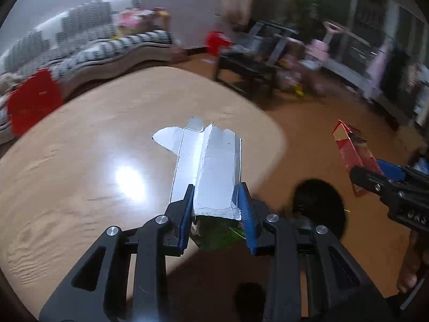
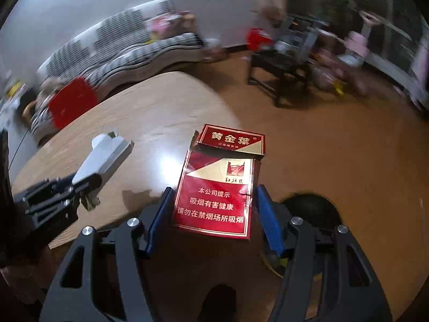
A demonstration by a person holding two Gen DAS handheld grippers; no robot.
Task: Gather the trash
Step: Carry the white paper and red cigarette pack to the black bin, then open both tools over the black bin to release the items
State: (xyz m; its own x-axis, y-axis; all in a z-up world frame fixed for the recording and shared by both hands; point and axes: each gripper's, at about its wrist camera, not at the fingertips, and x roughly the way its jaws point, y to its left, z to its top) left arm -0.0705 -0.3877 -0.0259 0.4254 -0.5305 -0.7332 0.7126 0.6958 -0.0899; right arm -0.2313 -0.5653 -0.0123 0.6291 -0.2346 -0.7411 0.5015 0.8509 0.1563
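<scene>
My left gripper (image 1: 215, 191) is shut on a torn, flattened white carton (image 1: 206, 161) with a green printed underside, held above the round wooden table (image 1: 80, 147). My right gripper (image 2: 213, 197) is shut on a red cigarette pack (image 2: 217, 187) with its lid flipped open, held past the table's right edge. The right gripper with the red pack (image 1: 354, 153) shows at the right of the left wrist view. The left gripper with the white carton (image 2: 102, 158) shows at the left of the right wrist view.
A round black bin (image 1: 319, 206) stands on the floor by the table's right edge, below both grippers; it also shows in the right wrist view (image 2: 308, 209). A striped sofa (image 1: 93, 45), a red bag (image 1: 32, 99) and a dark side table (image 1: 246, 67) lie beyond.
</scene>
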